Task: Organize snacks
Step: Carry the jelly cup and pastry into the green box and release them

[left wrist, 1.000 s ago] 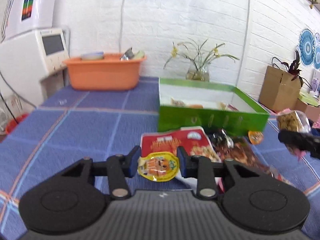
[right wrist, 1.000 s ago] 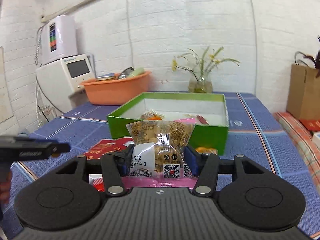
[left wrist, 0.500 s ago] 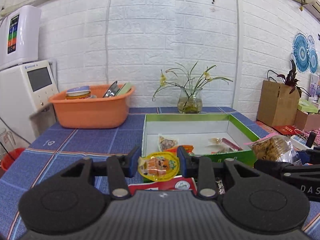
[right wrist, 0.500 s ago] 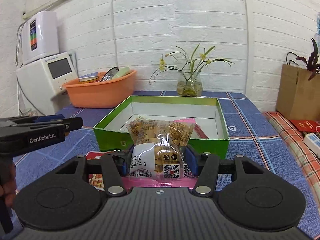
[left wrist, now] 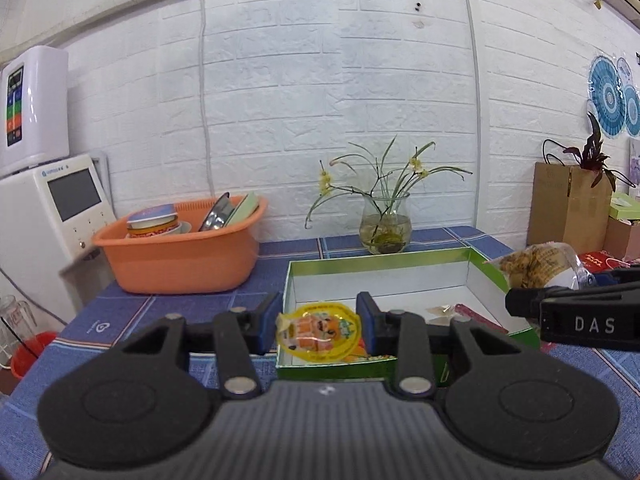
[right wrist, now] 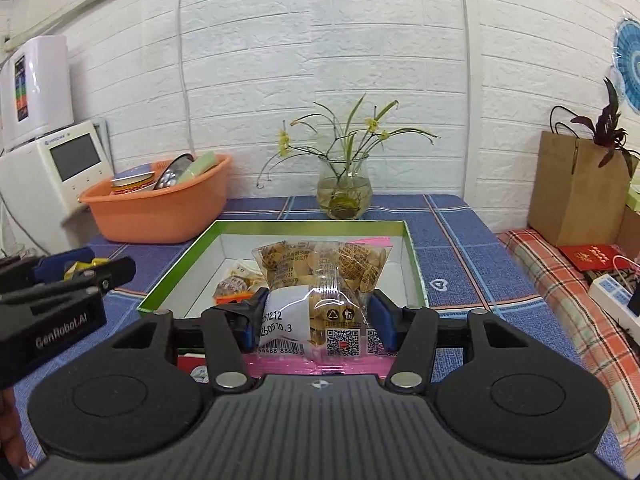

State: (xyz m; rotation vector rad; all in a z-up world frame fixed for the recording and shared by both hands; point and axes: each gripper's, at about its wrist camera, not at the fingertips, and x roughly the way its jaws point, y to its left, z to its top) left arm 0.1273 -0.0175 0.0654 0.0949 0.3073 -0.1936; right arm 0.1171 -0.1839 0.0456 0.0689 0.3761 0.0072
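Now | left tongs point(left wrist: 319, 330) clamp yellow jelly cup point(left wrist: 319, 335) | right tongs point(right wrist: 318, 320) clamp clear biscuit bag point(right wrist: 320, 280), printed "260510.3" | green box point(right wrist: 414, 256) beneath.

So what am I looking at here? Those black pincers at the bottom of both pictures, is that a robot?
No robot: a person holds a two-finger gripper in each hand, with a wide-angle camera on each looking along its fingers. One picture comes from the left gripper, which pinches a small yellow jelly cup. The other comes from the right gripper, clamped on a clear bag of round biscuits. Both hover at an open green cardboard box with a few snacks inside, on a blue checked tablecloth. Behind stand an orange plastic basin and a glass vase of flowers.
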